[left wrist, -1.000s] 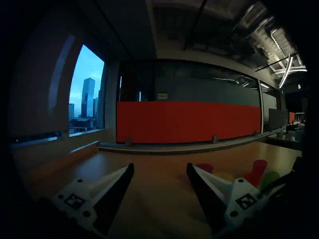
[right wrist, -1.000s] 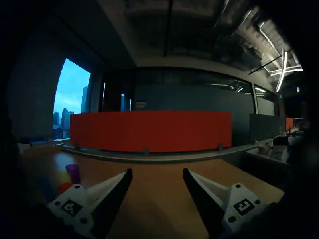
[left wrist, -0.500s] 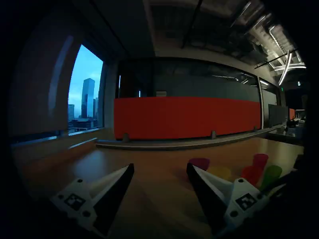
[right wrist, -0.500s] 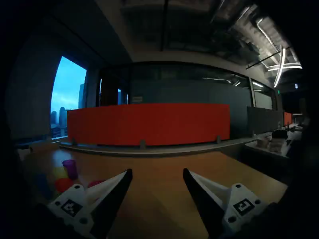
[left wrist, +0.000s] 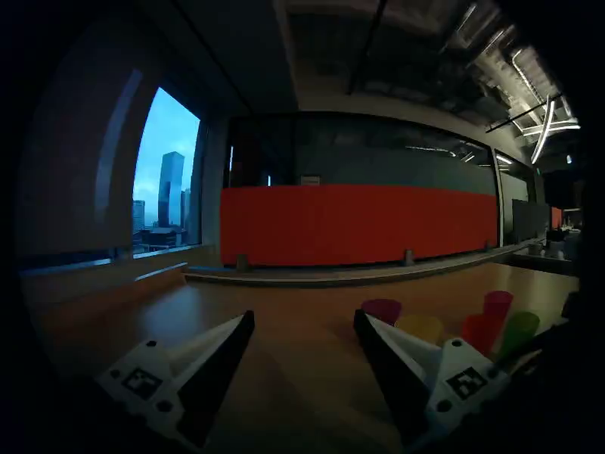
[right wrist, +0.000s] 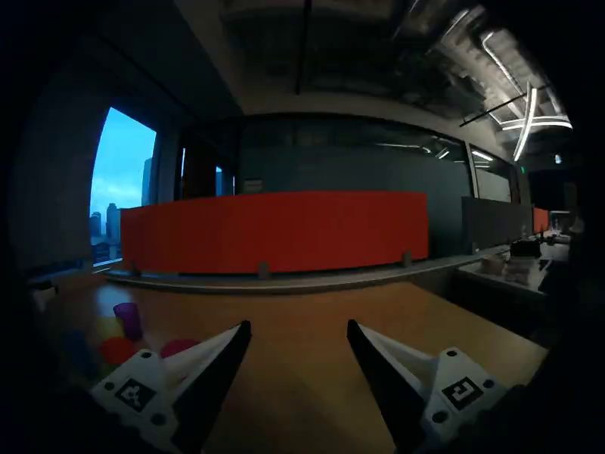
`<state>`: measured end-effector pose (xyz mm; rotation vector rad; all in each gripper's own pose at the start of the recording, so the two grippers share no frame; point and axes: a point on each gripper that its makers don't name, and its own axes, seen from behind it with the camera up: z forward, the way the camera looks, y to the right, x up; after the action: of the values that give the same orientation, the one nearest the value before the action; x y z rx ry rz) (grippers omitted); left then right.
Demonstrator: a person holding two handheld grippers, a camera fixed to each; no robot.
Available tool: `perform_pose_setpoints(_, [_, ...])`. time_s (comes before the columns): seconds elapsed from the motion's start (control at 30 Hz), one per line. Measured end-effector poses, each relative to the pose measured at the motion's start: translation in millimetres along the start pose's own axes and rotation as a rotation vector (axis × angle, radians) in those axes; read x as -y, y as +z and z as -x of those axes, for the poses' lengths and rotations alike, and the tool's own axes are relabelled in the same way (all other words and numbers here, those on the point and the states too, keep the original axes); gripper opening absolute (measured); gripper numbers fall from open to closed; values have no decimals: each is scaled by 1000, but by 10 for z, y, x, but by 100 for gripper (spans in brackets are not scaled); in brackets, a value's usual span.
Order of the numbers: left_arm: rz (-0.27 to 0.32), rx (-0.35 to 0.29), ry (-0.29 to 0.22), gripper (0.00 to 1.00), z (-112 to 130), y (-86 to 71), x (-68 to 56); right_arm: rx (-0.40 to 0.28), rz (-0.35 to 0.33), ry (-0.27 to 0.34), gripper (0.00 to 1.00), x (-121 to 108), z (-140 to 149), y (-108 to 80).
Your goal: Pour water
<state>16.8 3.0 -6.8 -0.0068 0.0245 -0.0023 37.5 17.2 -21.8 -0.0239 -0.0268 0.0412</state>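
Note:
Several coloured plastic cups stand on a wooden table (left wrist: 302, 356). In the left gripper view they sit at the right: a magenta cup (left wrist: 382, 309), a yellow cup (left wrist: 420, 327), a red cup (left wrist: 479, 331), a pink-red cup (left wrist: 497, 302) and a green cup (left wrist: 520, 330). My left gripper (left wrist: 302, 318) is open and empty, left of them. In the right gripper view the cups sit at the far left: a purple cup (right wrist: 128, 319), a yellow cup (right wrist: 108, 328), a red cup (right wrist: 118, 350) and a magenta cup (right wrist: 178, 347). My right gripper (right wrist: 297, 327) is open and empty.
A red partition (left wrist: 355, 225) runs along the table's far edge (right wrist: 272, 240). A window (left wrist: 165, 181) with city towers is at the left. Another desk with small objects (right wrist: 514, 265) stands to the right. The room is dim.
Both views have dipped and shifted a little, so more of the cups show. Both grippers stay open.

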Motion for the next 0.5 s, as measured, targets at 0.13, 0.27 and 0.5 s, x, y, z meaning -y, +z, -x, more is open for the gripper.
perform_pose_setpoints(0.13, [3, 4, 1, 98, 45, -1, -2, 0, 4, 0, 98, -21, -23, -15])
perform_pose_setpoints(0.27, [2, 10, 8, 98, 90, 4, 5, -2, 6, -1, 98, -39, -41, -24])
perform_pose_setpoints(0.5, [5, 18, 2, 97, 146, 17, -2, 0, 10, 4, 98, -68, -13, -30])
